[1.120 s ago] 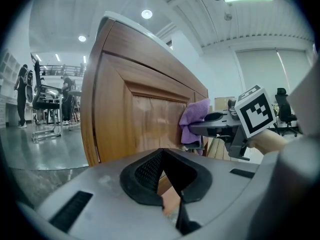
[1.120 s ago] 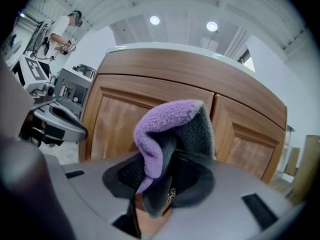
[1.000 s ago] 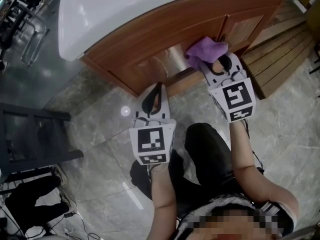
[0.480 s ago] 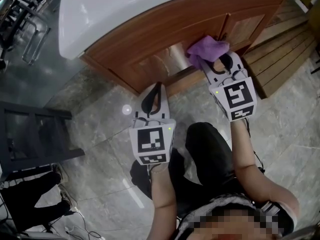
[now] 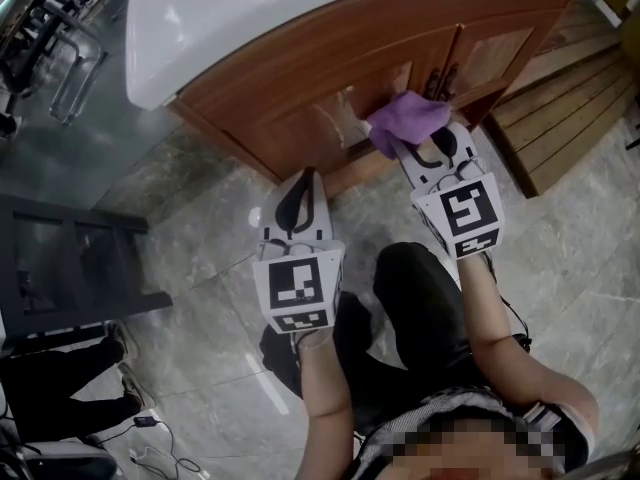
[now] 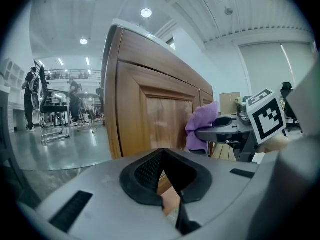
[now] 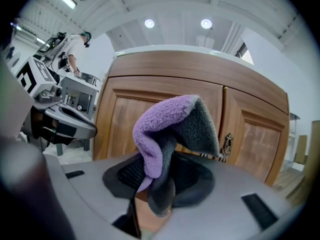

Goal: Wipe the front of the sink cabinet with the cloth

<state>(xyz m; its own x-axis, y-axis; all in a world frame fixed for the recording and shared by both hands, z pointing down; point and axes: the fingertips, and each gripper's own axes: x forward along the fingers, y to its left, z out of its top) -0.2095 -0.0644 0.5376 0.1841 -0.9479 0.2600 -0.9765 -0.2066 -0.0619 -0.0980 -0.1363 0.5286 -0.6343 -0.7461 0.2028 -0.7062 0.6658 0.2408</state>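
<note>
fluffy purple cloth (image 5: 406, 118) clamped in right gripper (image 5: 427, 140), against glossy brown wooden sink cabinet front (image 5: 300, 73), left gripper (image 5: 303, 181) jaws together, empty, above polished grey stone floor (image 5: 195, 218)

The cloth (image 5: 408, 118) sits in the right claw (image 5: 425, 140), against the sink cabinet (image 5: 330, 53) front, just left of the door handles (image 5: 445, 80) (where both doors meet). The left claw (image 5: 303, 180) hangs lower left, off the cabinet, above the floor (image 5: 200, 218).

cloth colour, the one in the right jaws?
The cloth is purple on one face, grey on the other; it shows best in the right gripper view.
</note>
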